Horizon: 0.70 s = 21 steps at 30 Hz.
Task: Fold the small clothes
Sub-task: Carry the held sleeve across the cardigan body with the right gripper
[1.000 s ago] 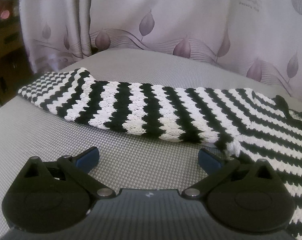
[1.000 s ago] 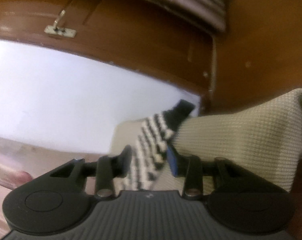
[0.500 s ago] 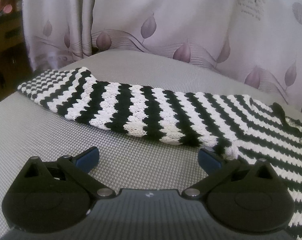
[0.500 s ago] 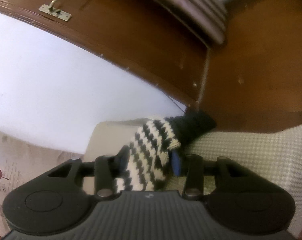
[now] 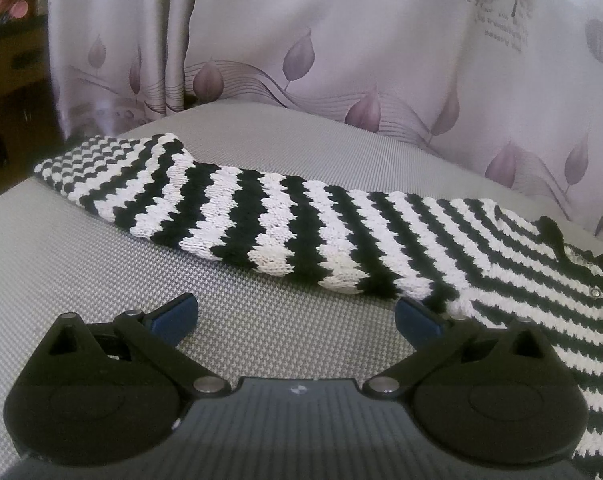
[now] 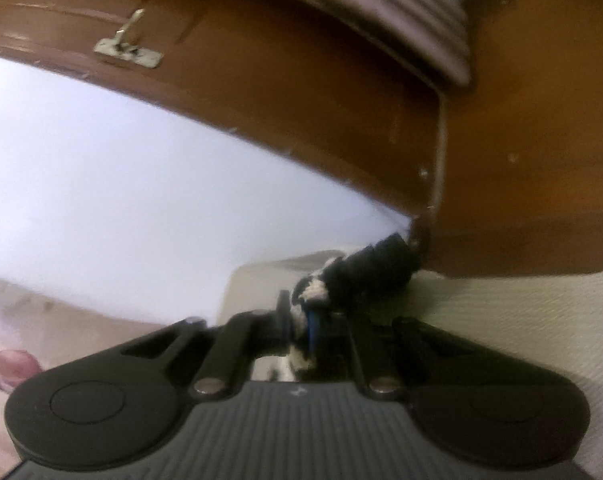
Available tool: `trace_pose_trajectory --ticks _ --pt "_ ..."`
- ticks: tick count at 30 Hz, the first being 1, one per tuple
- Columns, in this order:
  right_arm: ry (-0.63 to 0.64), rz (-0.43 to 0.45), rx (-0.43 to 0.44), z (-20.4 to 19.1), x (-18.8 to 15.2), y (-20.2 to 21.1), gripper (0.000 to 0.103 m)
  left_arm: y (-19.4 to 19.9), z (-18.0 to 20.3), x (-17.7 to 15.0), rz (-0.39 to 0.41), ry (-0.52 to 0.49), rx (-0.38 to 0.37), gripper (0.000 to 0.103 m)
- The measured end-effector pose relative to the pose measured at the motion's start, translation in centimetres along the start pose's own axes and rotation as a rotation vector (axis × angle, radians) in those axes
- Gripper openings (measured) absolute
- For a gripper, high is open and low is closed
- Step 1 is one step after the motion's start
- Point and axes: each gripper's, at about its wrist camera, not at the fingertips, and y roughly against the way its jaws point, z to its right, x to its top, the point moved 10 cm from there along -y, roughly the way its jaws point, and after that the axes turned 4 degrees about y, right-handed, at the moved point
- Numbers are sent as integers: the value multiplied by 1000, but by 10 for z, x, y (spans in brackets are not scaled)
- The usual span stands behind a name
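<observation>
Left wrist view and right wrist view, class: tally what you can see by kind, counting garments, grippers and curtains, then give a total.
Striped knit garment: 1
Grippers: 2, the left gripper open, the right gripper shut on the garment's cuff
Leaf-print curtain: 1
Total: 4

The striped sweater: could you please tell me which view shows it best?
The left wrist view: the sweater lies spread on the grey surface, sleeve and buttoned body clear, in front of the open left tongs. The right wrist view shows only a blurred bunched bit pinched in the shut right tongs.
</observation>
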Motion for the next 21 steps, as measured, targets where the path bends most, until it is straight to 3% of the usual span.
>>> trace_pose_trajectory --ticks 5,8,15,21 --pt "57 -27 104 -61 -24 -1 8 2 -2 0 10 29 -15 103" --pt "90 -75 191 -112 -57 -8 8 2 -3 1 13 40 -21 103" --pt "111 -266 404 -219 -197 -36 8 6 -8 2 30 89 -56 103" --pt "88 -453 471 -258 -326 -60 8 8 -13 4 42 131 -88 103"
